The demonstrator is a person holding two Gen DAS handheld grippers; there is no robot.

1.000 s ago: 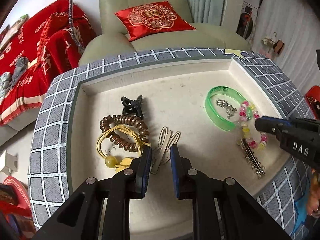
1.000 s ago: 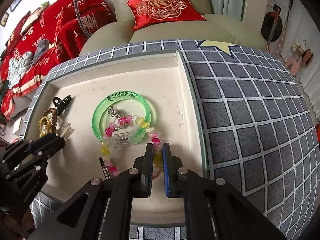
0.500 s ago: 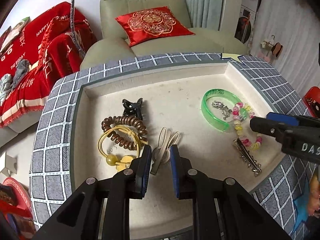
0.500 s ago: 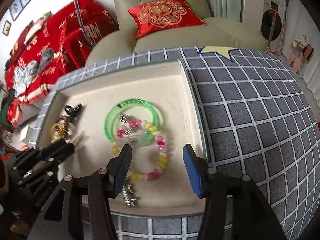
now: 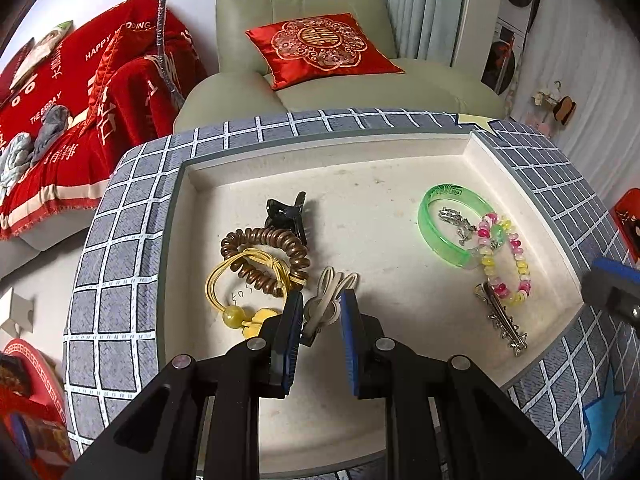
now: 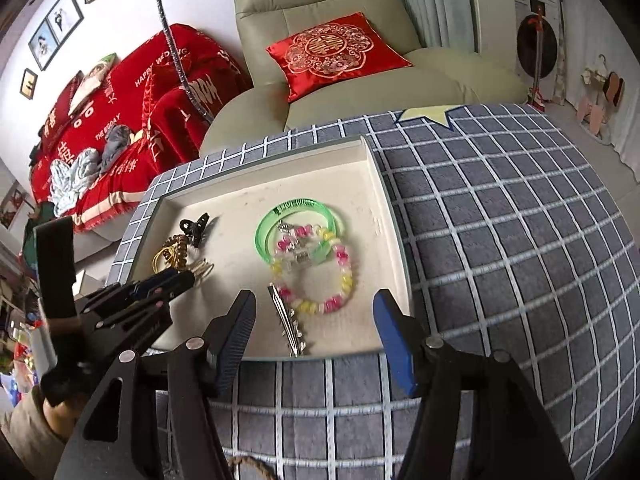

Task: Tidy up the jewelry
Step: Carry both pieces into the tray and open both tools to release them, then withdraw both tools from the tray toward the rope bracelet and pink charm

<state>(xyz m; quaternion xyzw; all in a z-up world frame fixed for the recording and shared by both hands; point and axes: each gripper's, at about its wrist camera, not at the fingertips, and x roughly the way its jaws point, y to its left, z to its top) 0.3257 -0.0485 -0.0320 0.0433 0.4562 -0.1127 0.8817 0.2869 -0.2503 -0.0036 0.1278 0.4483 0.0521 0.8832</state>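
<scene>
You are holding your left gripper [image 5: 320,312] tilted steeply down over the near left part of the cream tray [image 5: 360,152], its jaws drawn narrow around a beige hair tie [image 5: 332,288]; whether the pads are actually pressing on it, I cannot tell. That tie is lying with its long axis running from the jaws up and to the right, its loops fanning away from you. You are holding your right gripper [image 6: 316,320] angled down above the tray's near edge, its jaws opening with nothing between them. Beyond it a pink and yellow bead bracelet [image 6: 320,276] is lying flat on the tray floor, released, its far side overlapping a green bangle [image 6: 296,220]. Just left of the bracelet a silver hair clip [image 6: 290,328] is lying with its long axis pointing from the near edge away from you, leaning slightly left. In the left part of the tray a brown coil hair tie [image 5: 264,256] is overlapping a yellow hair tie [image 5: 240,288], with a black claw clip [image 5: 286,216] just behind them. The tray is sitting on a grey checked cloth [image 6: 500,240]
</scene>
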